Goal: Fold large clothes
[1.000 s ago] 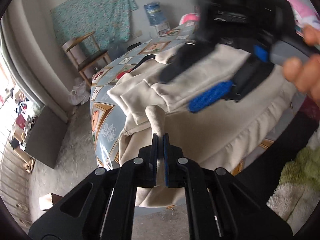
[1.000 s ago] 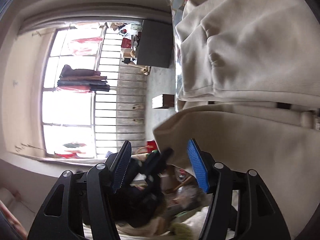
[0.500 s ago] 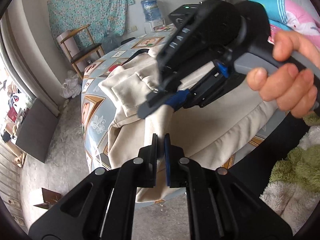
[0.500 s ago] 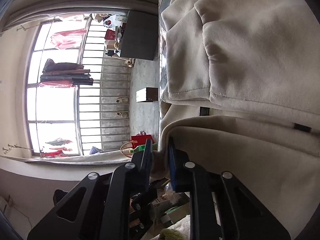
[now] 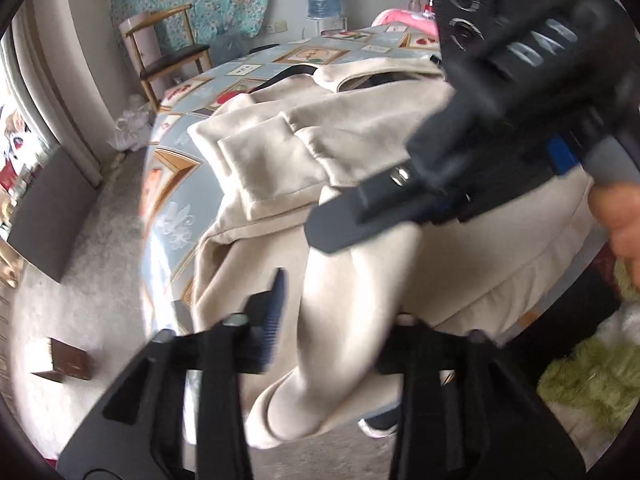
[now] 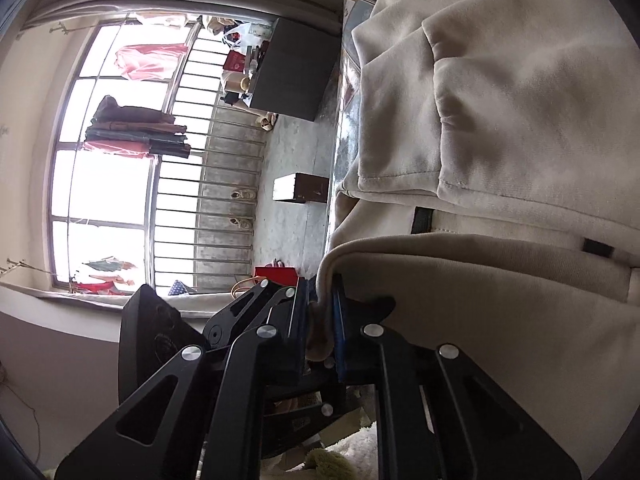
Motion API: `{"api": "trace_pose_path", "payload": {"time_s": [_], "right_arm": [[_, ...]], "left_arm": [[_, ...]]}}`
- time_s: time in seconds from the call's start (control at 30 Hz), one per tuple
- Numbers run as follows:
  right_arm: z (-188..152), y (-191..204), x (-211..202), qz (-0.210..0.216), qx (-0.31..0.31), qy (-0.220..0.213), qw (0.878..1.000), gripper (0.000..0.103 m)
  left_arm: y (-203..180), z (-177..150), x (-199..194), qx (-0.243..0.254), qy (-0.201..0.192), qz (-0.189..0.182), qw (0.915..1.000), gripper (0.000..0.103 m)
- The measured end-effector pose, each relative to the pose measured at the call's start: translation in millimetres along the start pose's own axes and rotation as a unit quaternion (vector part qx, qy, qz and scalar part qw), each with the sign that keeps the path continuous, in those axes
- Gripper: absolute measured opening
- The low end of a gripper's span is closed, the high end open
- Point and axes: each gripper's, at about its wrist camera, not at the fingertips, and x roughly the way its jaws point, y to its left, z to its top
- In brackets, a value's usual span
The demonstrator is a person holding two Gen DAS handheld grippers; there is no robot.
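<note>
Cream fleece covers most of both views: the garment point(image 5: 360, 148) lies on the patterned table point(image 5: 168, 184), with its upper part flat on top and its lower part draped over the near edge toward the floor. One sleeve point(image 5: 260, 164) is folded across the body, its cuff near the table's left rim, so I judge the fold begun but far from finished; the hanging portion has yet to be brought up and laid over. The right gripper point(image 6: 322, 312) is pinched tight on a rolled edge of the fabric, its blue pads pressed against the cloth with barely a gap. The left gripper point(image 5: 340, 312) stands spread wide, a hanging lobe of the fleece passing loosely between its fingers point(image 5: 276, 312) without being clamped. The two tools sit very close together, the right one crossing just above the left, so either could snag the other on a lift. Beyond the garment the tabletop shows bare patterned surface toward the wooden chair point(image 5: 168, 52), which offers room to lay cloth; below, a small brown box point(image 5: 64, 364) sits on the floor, well apart from the hem.
</note>
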Motion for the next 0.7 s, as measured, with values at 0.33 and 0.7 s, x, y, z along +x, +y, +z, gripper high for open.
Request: {"api": "trace_pose_path", "payload": {"time_s": [0.33,0.7], "right_arm": [[-34,-29,-103,-0.069,-0.019,-0.098,0.993,0.051],[-95,-109,-285,-0.34,0.022,-0.266,0.902,0.052]], "left_arm": [[2,4,15,-0.051,0.019,-0.007,0.9985,0.007],[9,6,25,-0.101,0.042,-0.008,0.994,0.007]]}}
